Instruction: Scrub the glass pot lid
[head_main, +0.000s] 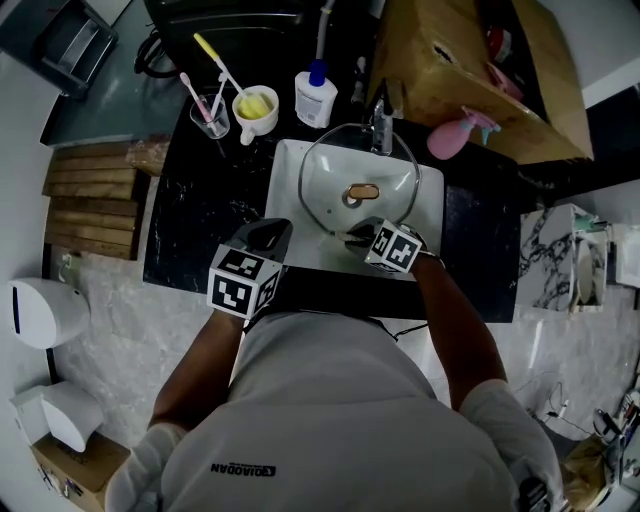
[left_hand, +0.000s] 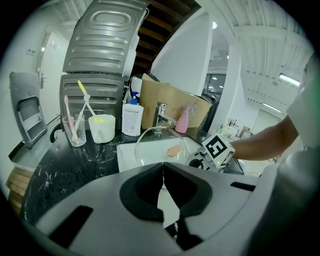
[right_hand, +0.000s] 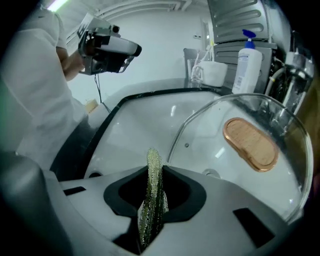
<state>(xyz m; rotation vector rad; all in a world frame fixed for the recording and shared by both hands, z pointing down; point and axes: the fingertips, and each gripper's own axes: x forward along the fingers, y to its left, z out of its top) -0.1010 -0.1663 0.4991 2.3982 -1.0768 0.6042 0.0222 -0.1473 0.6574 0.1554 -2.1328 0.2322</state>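
Observation:
The glass pot lid (head_main: 360, 180) with a wooden knob (head_main: 363, 191) leans tilted in the white sink (head_main: 290, 160). The lid (right_hand: 250, 140) fills the right of the right gripper view, and the lid (left_hand: 160, 142) shows small in the left gripper view. My right gripper (head_main: 352, 236) is shut on a thin green scrub pad (right_hand: 152, 195), just short of the lid's near rim. My left gripper (head_main: 272, 232) hovers over the sink's front left corner, jaws shut with nothing between them.
On the black counter (head_main: 190, 220) stand a glass with toothbrushes (head_main: 208, 112), a white cup (head_main: 255, 108) and a soap bottle (head_main: 315, 95). The tap (head_main: 380, 125) rises behind the sink. A pink spray bottle (head_main: 455, 135) and a cardboard box (head_main: 470, 70) lie at the right.

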